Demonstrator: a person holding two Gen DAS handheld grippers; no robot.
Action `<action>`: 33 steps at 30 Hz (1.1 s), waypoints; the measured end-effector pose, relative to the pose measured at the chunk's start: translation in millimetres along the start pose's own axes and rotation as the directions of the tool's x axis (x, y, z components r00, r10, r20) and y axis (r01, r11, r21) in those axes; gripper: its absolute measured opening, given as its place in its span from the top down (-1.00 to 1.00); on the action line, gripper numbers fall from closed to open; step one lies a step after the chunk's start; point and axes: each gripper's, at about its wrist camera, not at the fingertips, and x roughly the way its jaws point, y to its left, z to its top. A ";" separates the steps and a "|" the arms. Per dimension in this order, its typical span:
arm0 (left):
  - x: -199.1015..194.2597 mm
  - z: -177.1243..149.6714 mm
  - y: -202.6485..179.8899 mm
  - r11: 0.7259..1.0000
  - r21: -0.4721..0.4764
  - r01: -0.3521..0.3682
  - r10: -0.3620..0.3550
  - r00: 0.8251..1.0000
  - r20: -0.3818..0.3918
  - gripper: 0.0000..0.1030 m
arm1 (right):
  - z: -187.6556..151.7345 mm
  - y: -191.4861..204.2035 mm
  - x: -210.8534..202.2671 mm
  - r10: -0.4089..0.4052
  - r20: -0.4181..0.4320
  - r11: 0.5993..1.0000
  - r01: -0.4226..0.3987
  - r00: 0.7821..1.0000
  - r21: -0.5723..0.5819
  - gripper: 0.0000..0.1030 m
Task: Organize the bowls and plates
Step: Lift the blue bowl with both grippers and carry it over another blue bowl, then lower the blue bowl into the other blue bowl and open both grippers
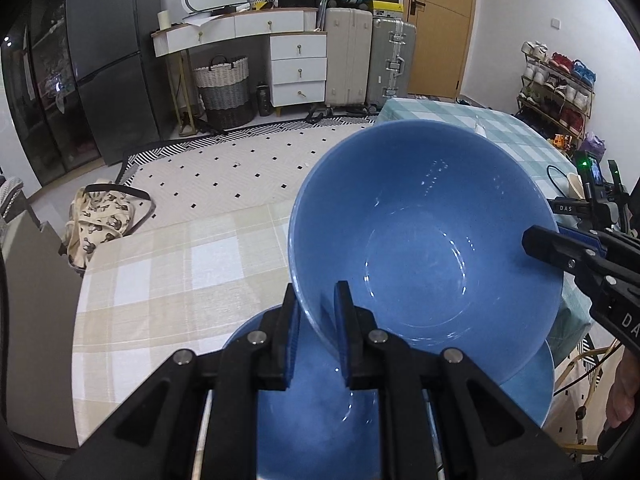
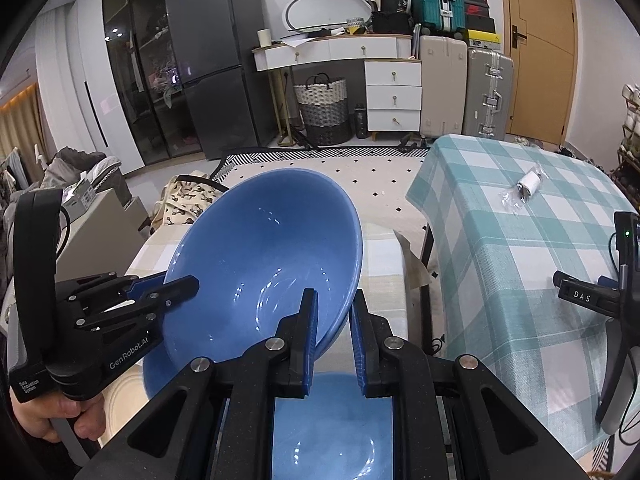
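Observation:
A large blue bowl (image 1: 420,240) (image 2: 264,264) hangs tilted in the air, gripped at two spots on its rim. My left gripper (image 1: 316,300) is shut on the near rim in the left wrist view, one pad inside and one outside. It shows at the left of the right wrist view, the left gripper (image 2: 176,282) clamped on the bowl's left edge. My right gripper (image 2: 334,304) is shut on the opposite rim, and appears as the right gripper (image 1: 544,236) at the bowl's right side. Directly beneath lies a second blue dish (image 1: 312,420) (image 2: 332,432), partly hidden by the fingers.
The dish rests on a table with a beige checked cloth (image 1: 160,280). A second table with a teal checked cloth (image 2: 520,240) stands to the right, bearing a small wrapped white item (image 2: 528,184) and a black device (image 2: 580,296). A printed bag (image 1: 100,216) lies on the floor.

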 end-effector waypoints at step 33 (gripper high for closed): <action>-42.4 -57.5 38.0 0.995 0.004 -0.099 0.099 0.995 -0.001 0.71 | -42.3 70.9 -18.2 0.108 -0.049 0.987 -0.113 0.993 -0.116 0.66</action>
